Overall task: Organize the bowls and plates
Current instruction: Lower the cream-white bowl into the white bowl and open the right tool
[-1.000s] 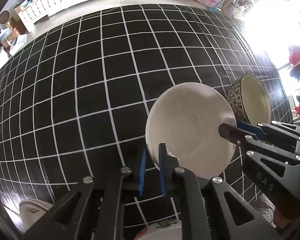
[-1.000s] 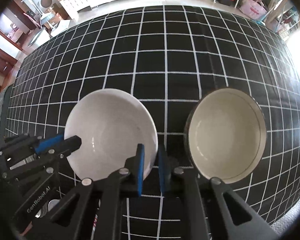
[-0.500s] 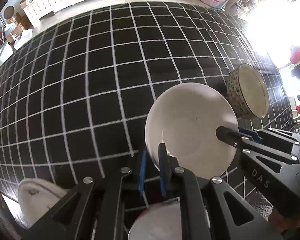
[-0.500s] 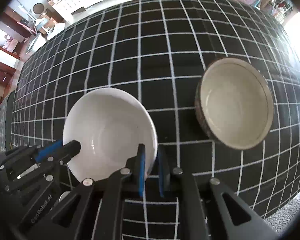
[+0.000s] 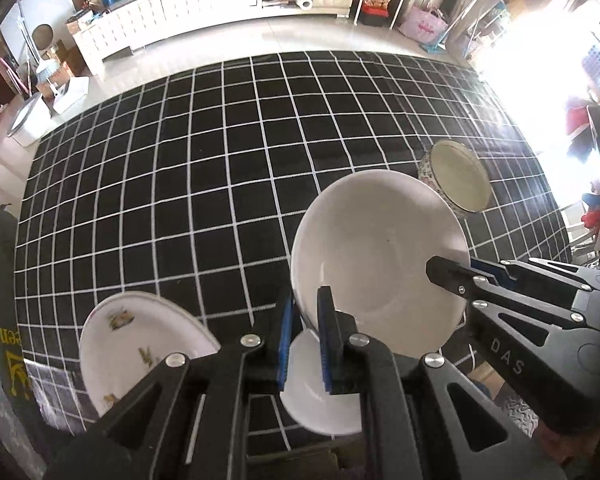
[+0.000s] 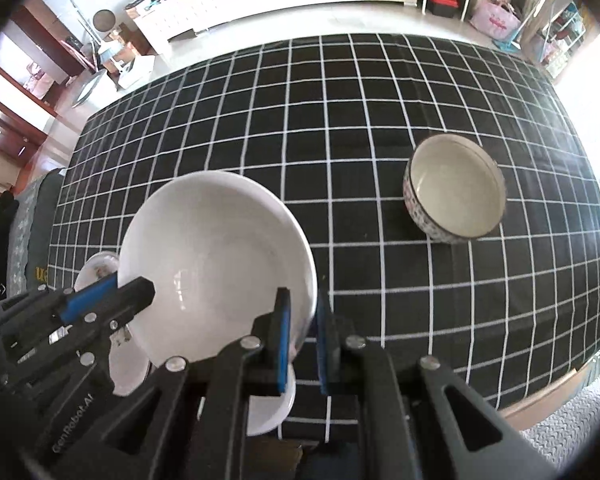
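White bowl (image 5: 380, 264) is up in the air now, and I hold it from both sides. My left fingers (image 5: 303, 344) are squeezed almost shut on the near rim of the white bowl. My right fingers (image 6: 303, 350) are squeezed almost shut on the rim across from them.

A second ago the white bowl was low, close to the black checked table (image 5: 180, 168). Now it has come up, and it has come closer to me too. The patterned bowl (image 6: 454, 188) stayed on the table. It looks smaller now and sits well apart from the white bowl, off to the right.

Something new has come into sight. Right under the white bowl there is a small white bowl (image 5: 320, 392) on the table. Near the white bowl, to the left, there is a plate with yellow marks (image 5: 140, 344).

I think this means the lift is done and the carry has begun. I guess the white bowl goes with the dishes under it, maybe stacked. I must keep both sides level, or it could tip and slip out.
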Tool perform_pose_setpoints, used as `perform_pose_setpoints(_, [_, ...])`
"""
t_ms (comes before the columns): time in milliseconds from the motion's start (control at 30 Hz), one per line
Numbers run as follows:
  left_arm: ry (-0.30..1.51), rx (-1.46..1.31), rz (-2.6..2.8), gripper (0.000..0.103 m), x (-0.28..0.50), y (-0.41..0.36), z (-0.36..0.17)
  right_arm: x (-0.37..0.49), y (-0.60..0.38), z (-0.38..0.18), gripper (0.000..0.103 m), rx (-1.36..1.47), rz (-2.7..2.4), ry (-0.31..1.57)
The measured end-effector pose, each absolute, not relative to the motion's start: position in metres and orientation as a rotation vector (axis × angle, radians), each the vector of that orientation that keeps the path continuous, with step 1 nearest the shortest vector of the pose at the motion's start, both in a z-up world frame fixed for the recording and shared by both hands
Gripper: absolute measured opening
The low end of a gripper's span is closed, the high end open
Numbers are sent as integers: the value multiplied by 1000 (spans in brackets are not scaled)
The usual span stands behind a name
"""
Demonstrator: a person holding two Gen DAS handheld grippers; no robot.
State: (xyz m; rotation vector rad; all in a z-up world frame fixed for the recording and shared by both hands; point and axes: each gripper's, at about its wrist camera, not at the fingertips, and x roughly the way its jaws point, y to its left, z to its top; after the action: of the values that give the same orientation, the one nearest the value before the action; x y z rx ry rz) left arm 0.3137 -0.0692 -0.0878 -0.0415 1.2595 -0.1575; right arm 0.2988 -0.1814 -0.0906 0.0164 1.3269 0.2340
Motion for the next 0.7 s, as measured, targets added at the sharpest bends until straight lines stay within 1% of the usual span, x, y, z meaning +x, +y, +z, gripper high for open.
perform_pose_setpoints(200, [1256,-43,-149,10,287,-63,-85,277,-166,-94,15,-8,233,1331])
perform_pose_setpoints(467, [1298,-73,-138,10,247,-50,-110,254,-159,-121,15,-37,231,1380])
perform_pose_setpoints(700, [1349,-76,-123,10,237,-51,-139,245,-157,-141,15,-43,229,1416])
